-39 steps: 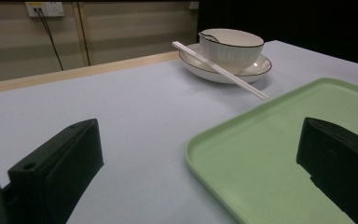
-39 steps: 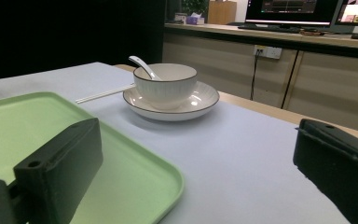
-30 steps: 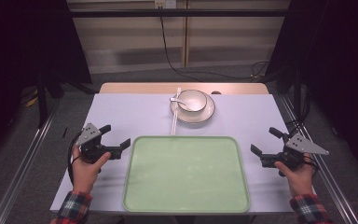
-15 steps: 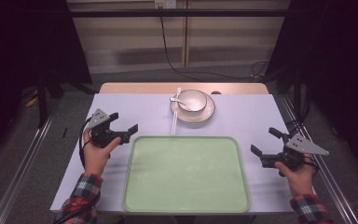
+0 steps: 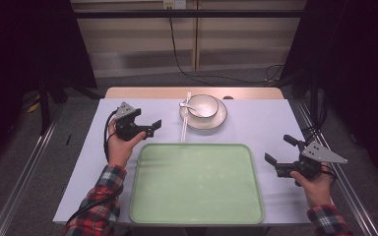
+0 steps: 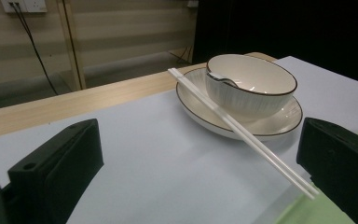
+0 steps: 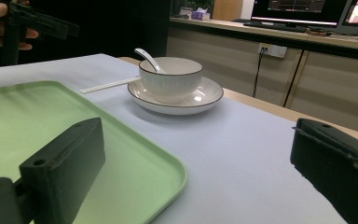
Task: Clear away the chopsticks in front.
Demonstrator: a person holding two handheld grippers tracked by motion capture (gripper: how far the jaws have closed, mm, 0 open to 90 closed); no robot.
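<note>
Left gripper [image 5: 147, 127] at centre-left of the high view, jaws wide and empty, aimed right toward white chopsticks [image 5: 182, 124] just beside it. Chopsticks running top to bottom, upper end propped on the saucer [image 5: 219, 119] rim, lower end nearly touching the green tray [image 5: 197, 184]. Bowl [image 5: 203, 105] on saucer, spoon [image 5: 186, 103] inside. Tray bare. Right gripper [image 5: 281, 155] at lower right, also wide, well apart from the dishes.

green tray [image 5: 197, 184], white tablecloth [image 5: 261, 123]

Bowl [image 5: 203, 105] on plate [image 5: 217, 119] behind tray [image 5: 197, 216]; chopsticks [image 5: 183, 129] at plate's left.
</note>
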